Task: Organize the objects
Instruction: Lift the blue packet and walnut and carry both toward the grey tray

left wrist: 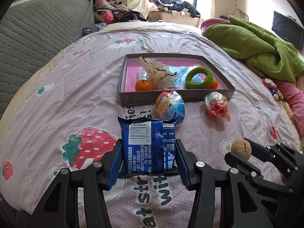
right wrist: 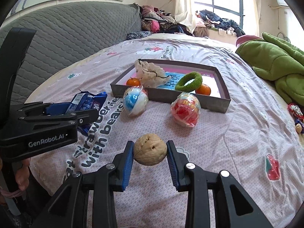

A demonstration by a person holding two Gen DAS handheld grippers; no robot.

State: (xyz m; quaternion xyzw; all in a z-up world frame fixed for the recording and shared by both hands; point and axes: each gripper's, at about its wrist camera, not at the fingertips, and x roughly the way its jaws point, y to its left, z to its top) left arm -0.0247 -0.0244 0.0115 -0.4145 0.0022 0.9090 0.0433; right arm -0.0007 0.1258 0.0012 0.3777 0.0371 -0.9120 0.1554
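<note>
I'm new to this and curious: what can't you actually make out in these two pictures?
- Second small orange fruit: left wrist view, mostly behind fuzzy green ring.
- Printed pink-and-blue sheet in shallow grey box: both views, text covered by white netting.
- Wrapped items at right edge: too small.
</note>
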